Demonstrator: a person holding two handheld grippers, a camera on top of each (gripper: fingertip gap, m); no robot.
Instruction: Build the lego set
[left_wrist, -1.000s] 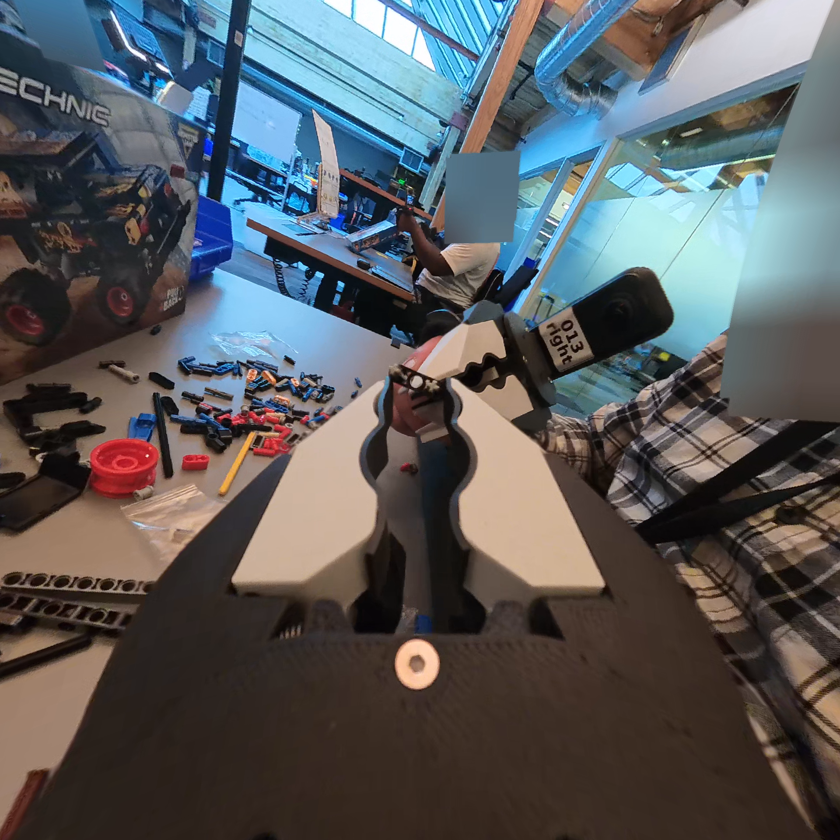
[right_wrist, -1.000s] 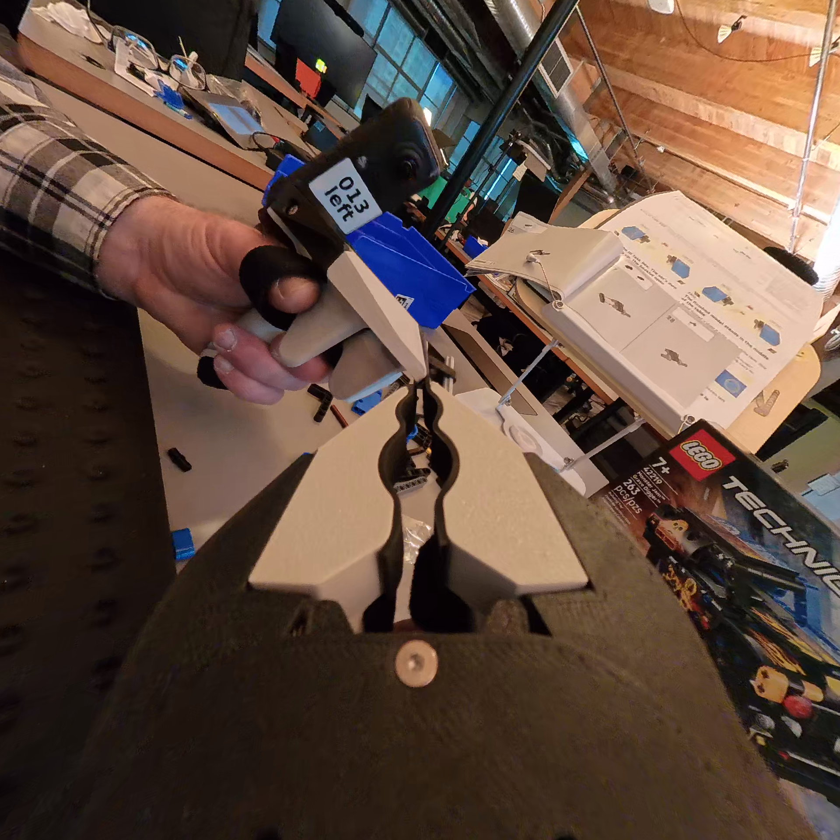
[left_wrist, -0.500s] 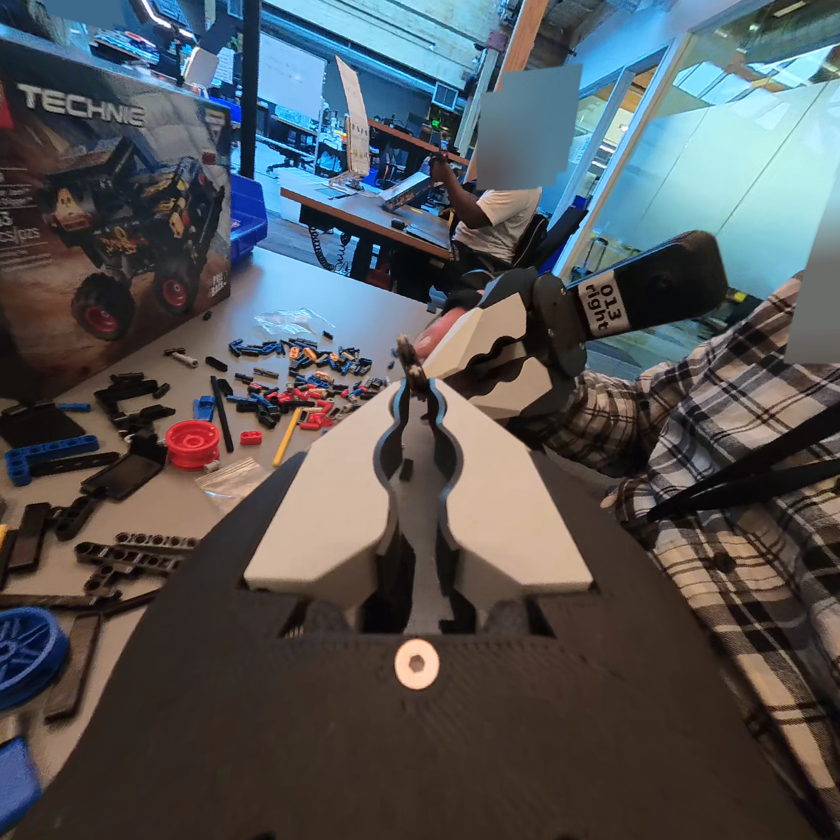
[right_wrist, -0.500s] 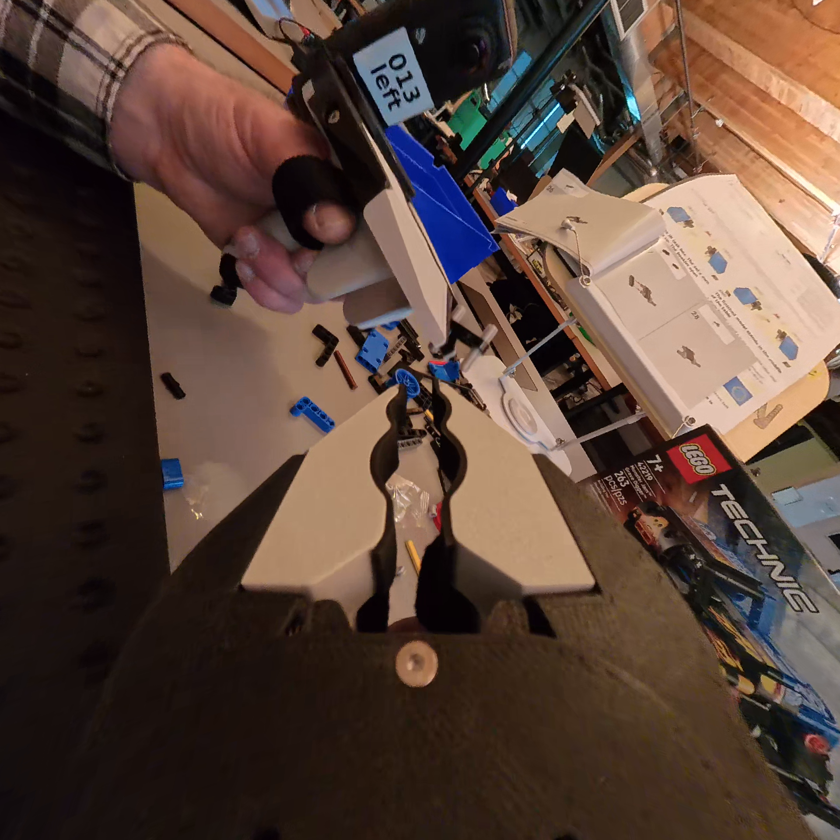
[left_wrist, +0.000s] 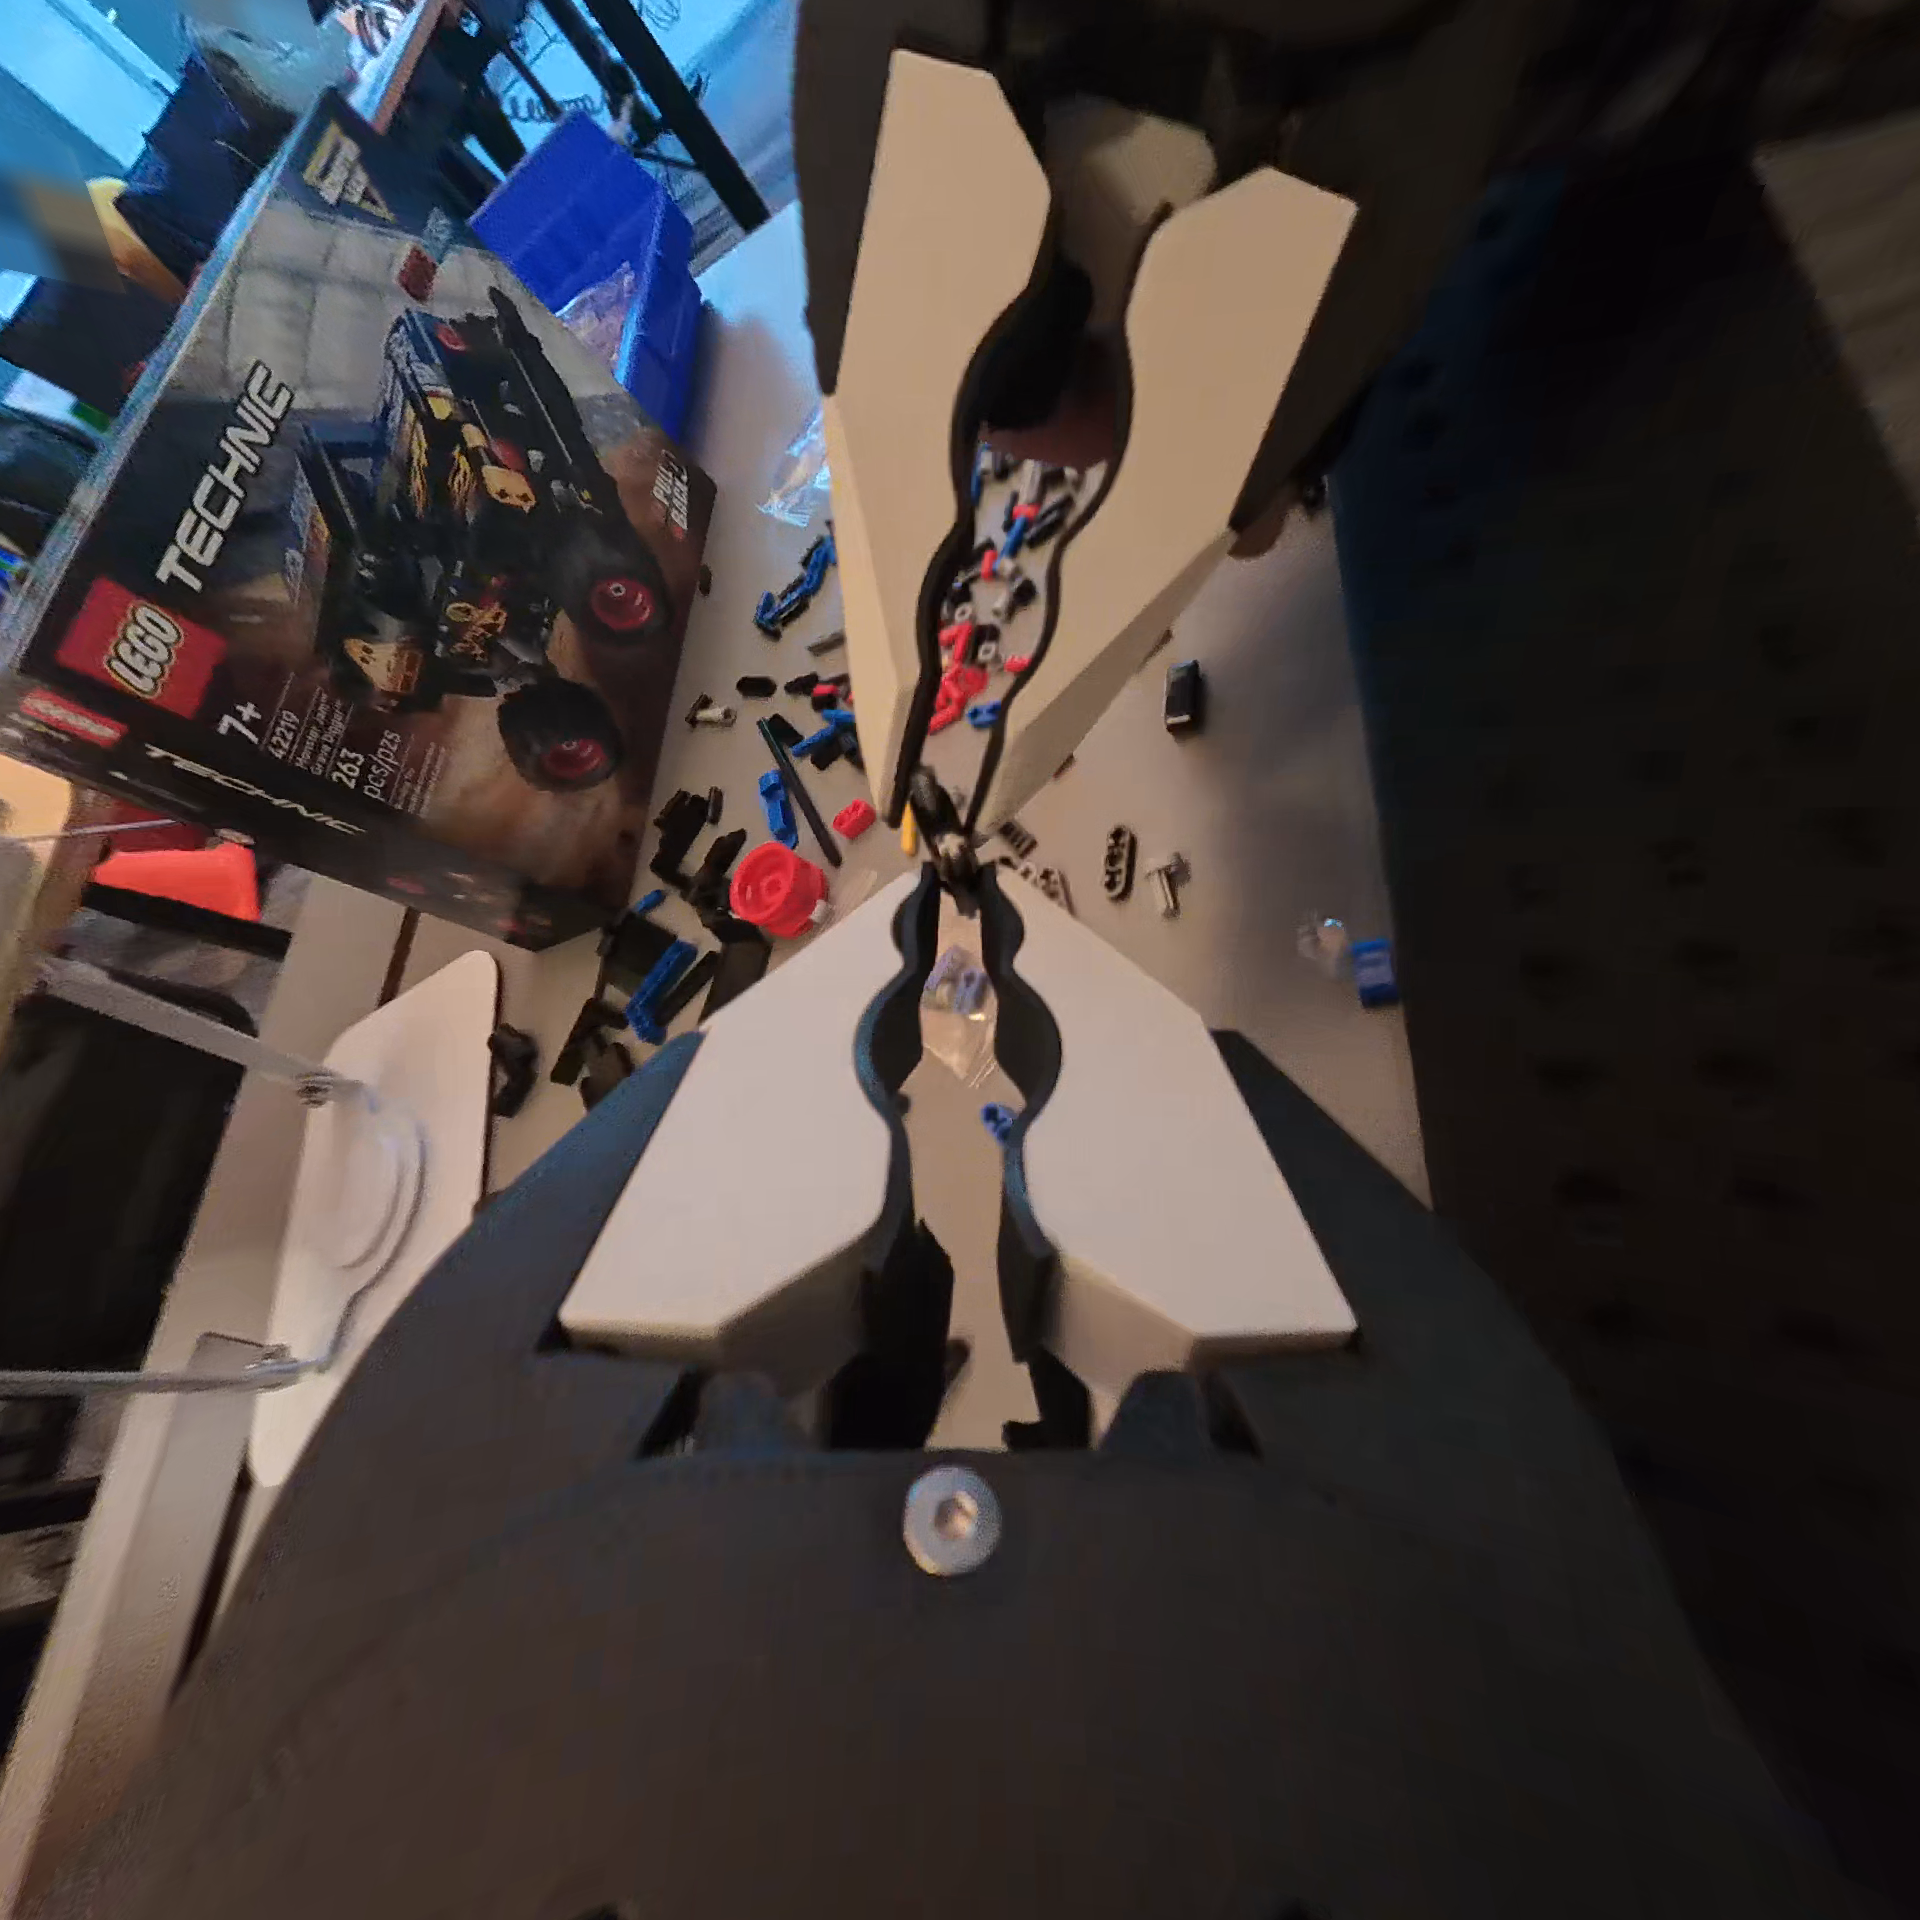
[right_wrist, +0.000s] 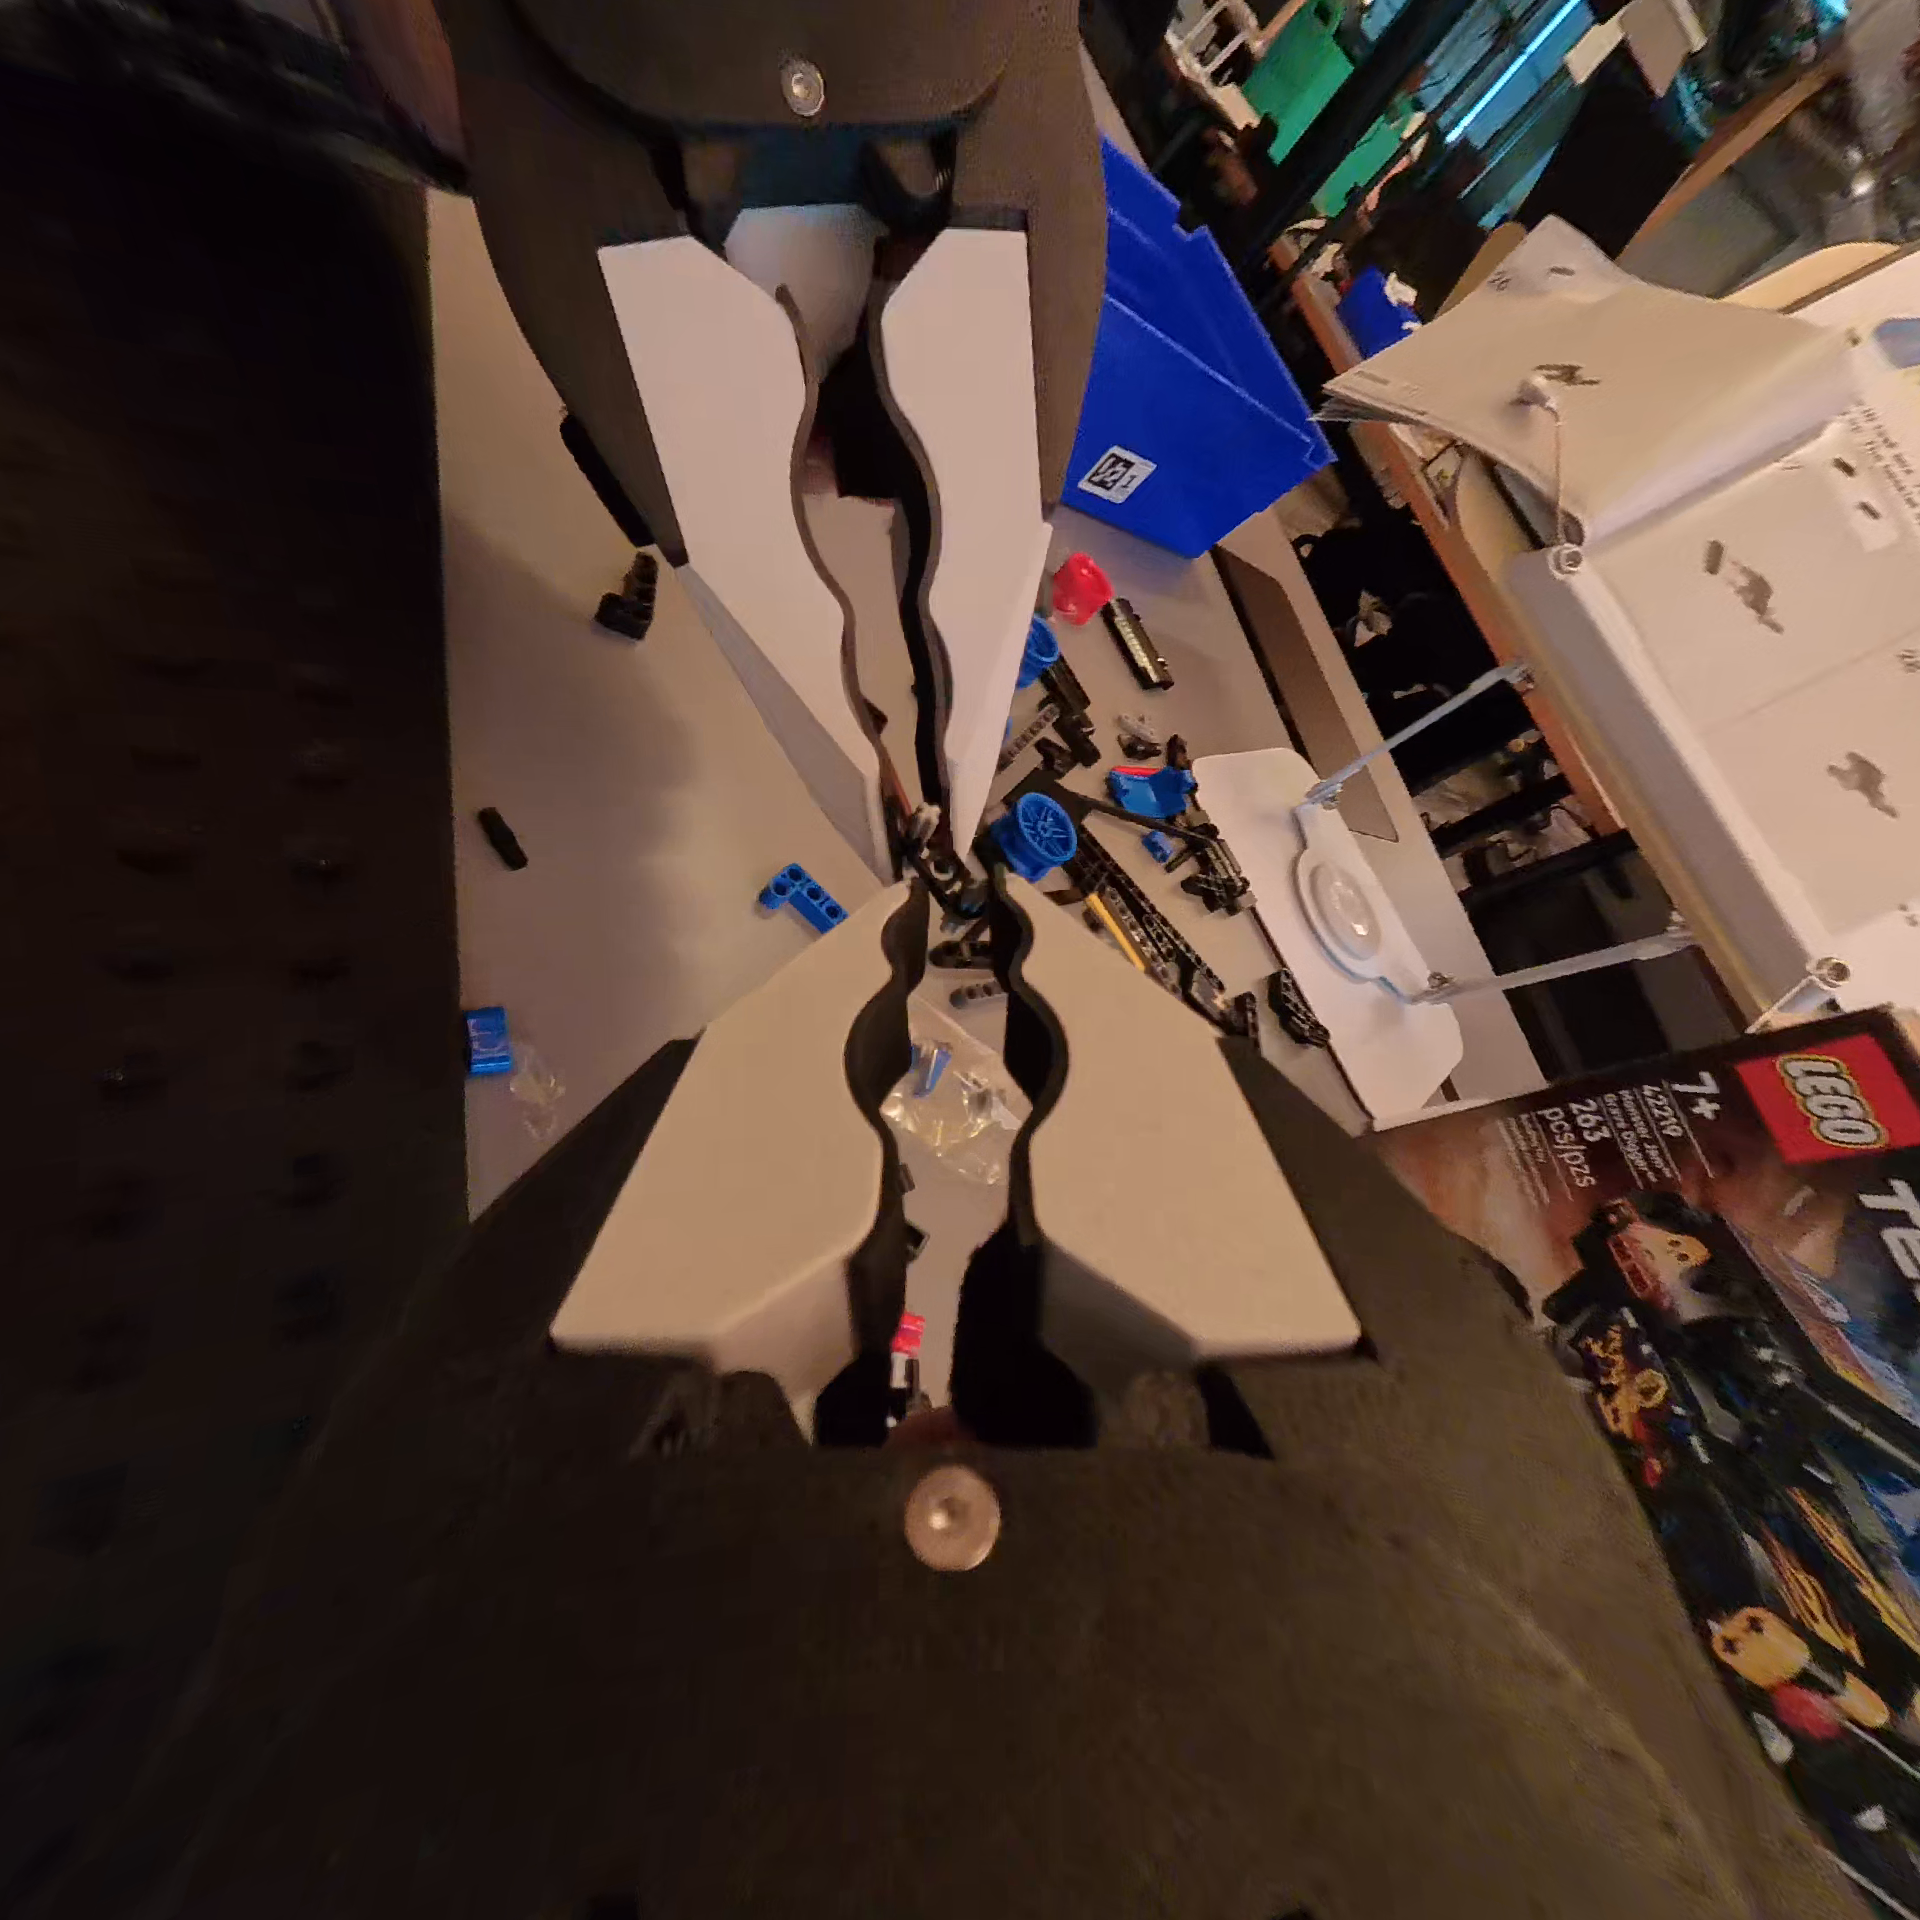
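Both pairs of jaws have swung down since half a second ago: then they met in the air with the room behind them, now they point tip to tip above the worktop (left_wrist: 1278, 644).

I hold two grippers. My left gripper (left_wrist: 948, 871) has its jaws nearly together, clamped at the very tips on a small black piece (left_wrist: 951, 844). My right gripper (right_wrist: 954, 896) faces it, jaws also nearly together, pinching what looks like the same small black assembly; I cannot tell whether there are two pieces or one. I judge that I am pressing a small connector into its mate. The next move calls for a straight, steady push along one line, since a tiny part held only at the tips could twist or slip out.

Below the tips lies a scatter of loose parts: a red wheel hub (left_wrist: 777, 888), a blue wheel hub (right_wrist: 1039, 829), a blue angled beam (right_wrist: 798, 894), black beams and small red and blue pins. A clear plastic bag (right_wrist: 951, 1117) lies beneath my right jaws.

Farther out, the set's box (left_wrist: 395, 582) stands at the worktop's edge. A blue bin (right_wrist: 1174, 416) sits beyond it. An open instruction booklet (right_wrist: 1714, 582) rests on a stand. Other desks fill the dim room behind.
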